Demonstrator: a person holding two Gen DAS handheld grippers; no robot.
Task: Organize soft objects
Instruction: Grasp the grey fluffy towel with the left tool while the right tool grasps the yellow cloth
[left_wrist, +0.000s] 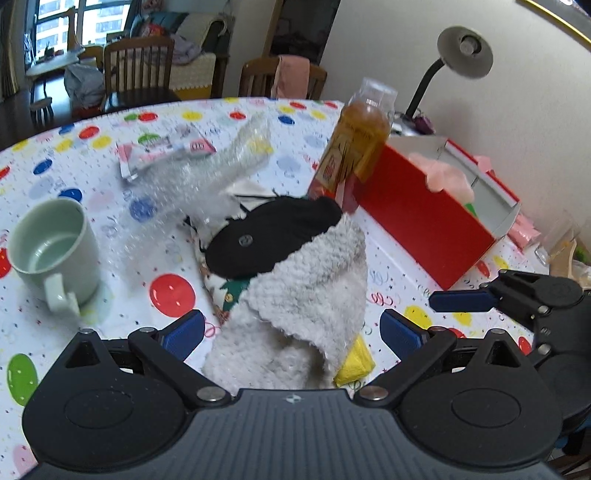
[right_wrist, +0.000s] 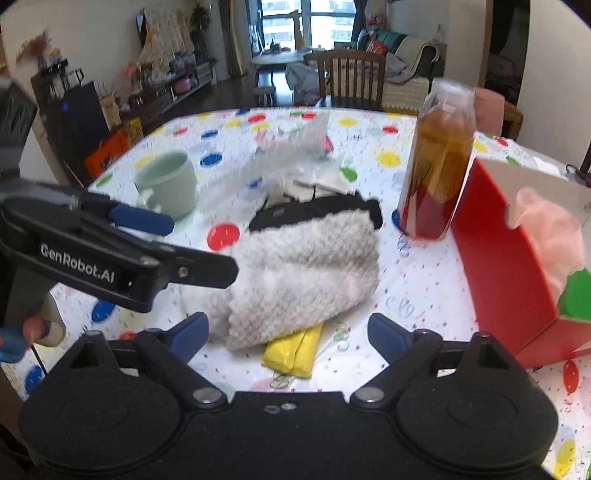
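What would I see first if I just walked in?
Probably the fluffy white towel heaped mid-table on the spotty cloth, with something yellow peeking from under its near edge. Next, the big red box on the right, and the tall bottle beside it.

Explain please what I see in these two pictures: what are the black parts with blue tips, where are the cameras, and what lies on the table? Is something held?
There is no robot here. A person holds a hand tool with two fingers in each hand, and each tool carries a wide-angle camera that looks forward along its fingers. One picture comes from the left gripper, the other from the right gripper. The blue tips are the finger pads.

On the dotted tablecloth lies a pile of soft things: a fluffy white cloth, a black cloth and a yellow cloth. Around it stand a green mug, a bottle of amber liquid and a red box with pink fabric in it. Bubble wrap lies behind.

Both grippers are open. Nothing is held.
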